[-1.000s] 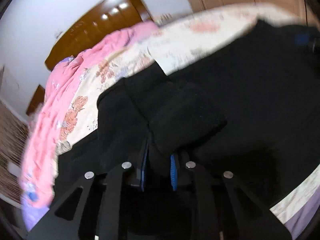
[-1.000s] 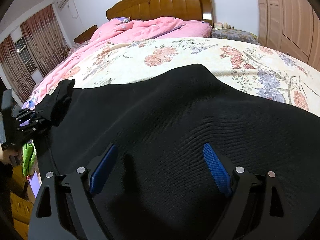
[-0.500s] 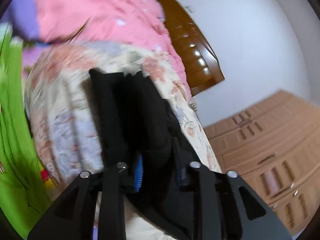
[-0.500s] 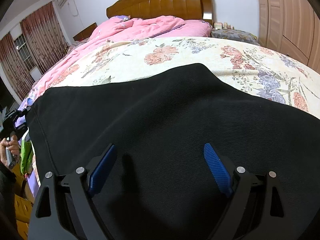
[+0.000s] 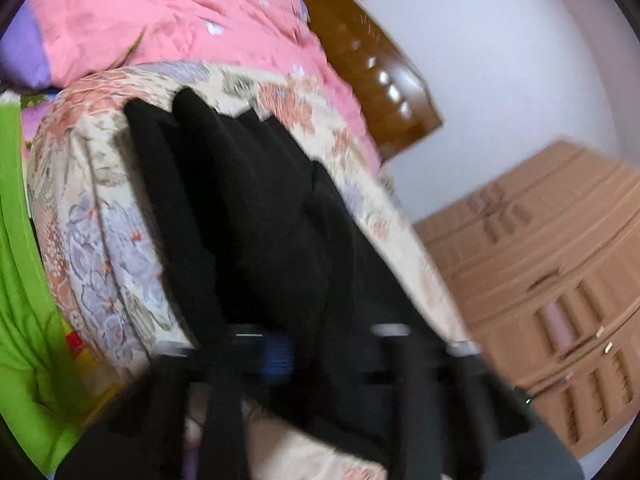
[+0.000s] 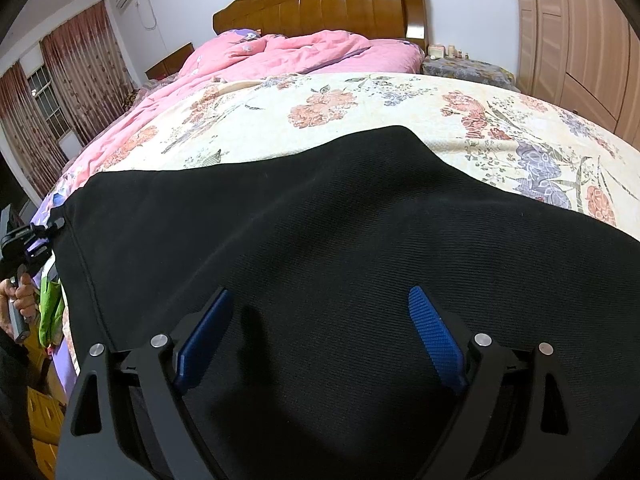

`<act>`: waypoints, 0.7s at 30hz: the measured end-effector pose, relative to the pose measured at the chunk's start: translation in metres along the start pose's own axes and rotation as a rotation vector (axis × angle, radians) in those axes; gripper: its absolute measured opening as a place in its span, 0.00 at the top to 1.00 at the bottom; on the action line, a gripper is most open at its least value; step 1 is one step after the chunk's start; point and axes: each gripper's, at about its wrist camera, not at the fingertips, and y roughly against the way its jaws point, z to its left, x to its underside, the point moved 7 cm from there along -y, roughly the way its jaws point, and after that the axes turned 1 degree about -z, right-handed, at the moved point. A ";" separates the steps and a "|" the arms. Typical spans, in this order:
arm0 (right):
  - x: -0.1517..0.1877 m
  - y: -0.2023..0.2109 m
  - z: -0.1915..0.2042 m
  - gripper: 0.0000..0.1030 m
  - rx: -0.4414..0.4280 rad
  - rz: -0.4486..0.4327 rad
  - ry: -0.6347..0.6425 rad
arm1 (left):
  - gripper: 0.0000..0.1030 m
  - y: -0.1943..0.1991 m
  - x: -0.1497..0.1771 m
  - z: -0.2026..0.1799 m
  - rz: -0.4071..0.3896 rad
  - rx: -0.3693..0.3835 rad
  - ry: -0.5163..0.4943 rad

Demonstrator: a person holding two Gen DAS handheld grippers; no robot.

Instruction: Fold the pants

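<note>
Black twill pants (image 6: 340, 248) are spread on the floral bed (image 6: 360, 104); right hand-held gripper (image 6: 320, 332) is held apart above them, while the left hand-held gripper (image 5: 328, 354), blurred, is seen clamped on bunched pants fabric.

Pants (image 6: 340, 240): black cloth, matt, with a fine diagonal twill rib and a stitched hem line along the left edge. In the left wrist view the same cloth (image 5: 248, 216) is blurred; weave not readable.

Bedspread (image 6: 360, 96): cream floral-printed cloth, matt, smooth. Quilt (image 6: 288, 52) toward the head of the bed: pink cloth, matt, rumpled.

Headboard (image 6: 320, 4): brown wood, glossy varnish with bright reflections. Wardrobe (image 6: 576, 32): light brown wood-look panels, satin finish.

Curtains (image 6: 92, 68): dark red patterned cloth.

Right gripper (image 6: 320, 336): black matt plastic frame, bright metal screw heads, blue ribbed pads (image 6: 436, 336). Left gripper (image 5: 316, 352): black frame, blue pad, blurred.
</note>
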 end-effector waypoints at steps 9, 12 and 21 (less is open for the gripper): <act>0.000 0.000 0.000 0.16 -0.004 -0.002 -0.003 | 0.94 0.025 -0.018 -0.004 -0.018 -0.008 0.019; 0.000 0.000 0.000 0.16 -0.006 -0.002 -0.004 | 0.91 0.005 0.006 0.019 0.057 -0.096 0.014; 0.000 0.000 0.000 0.15 0.000 -0.001 0.004 | 0.20 0.038 0.032 -0.019 -0.077 -0.098 -0.071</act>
